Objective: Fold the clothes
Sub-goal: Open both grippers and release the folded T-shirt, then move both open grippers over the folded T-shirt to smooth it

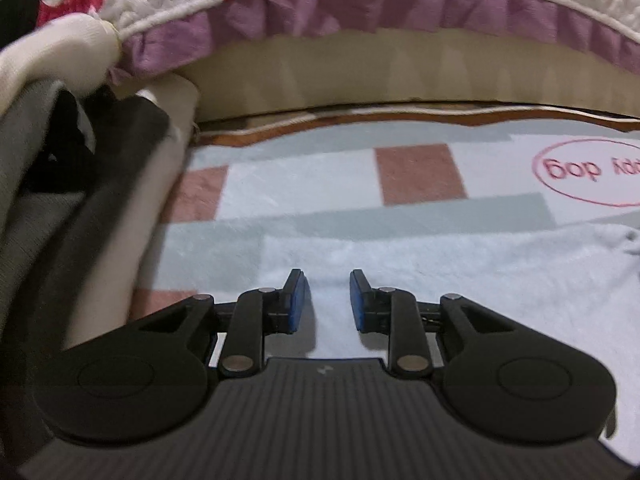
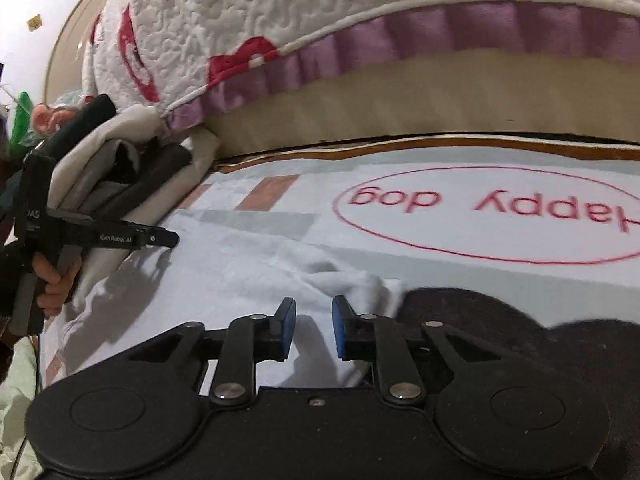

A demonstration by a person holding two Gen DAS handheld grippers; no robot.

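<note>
Checked blanket (image 2: 480,216) with a red ringed "happy dog" print covered the work surface. White garment (image 2: 248,264) lay flat on it, filling the right-wrist view from 9 to 6 o'clock, bunched into a ridge near centre. A stack of folded clothes (image 1: 52,208) sat at 9 o'clock in the left-wrist view. Judged light, limp, non-slip cloth; best pinched at an edge or the raised ridge. Left gripper (image 1: 327,300): jaws apart, nothing between. Right gripper (image 2: 314,330): jaws apart above the garment, not clamped.
</note>
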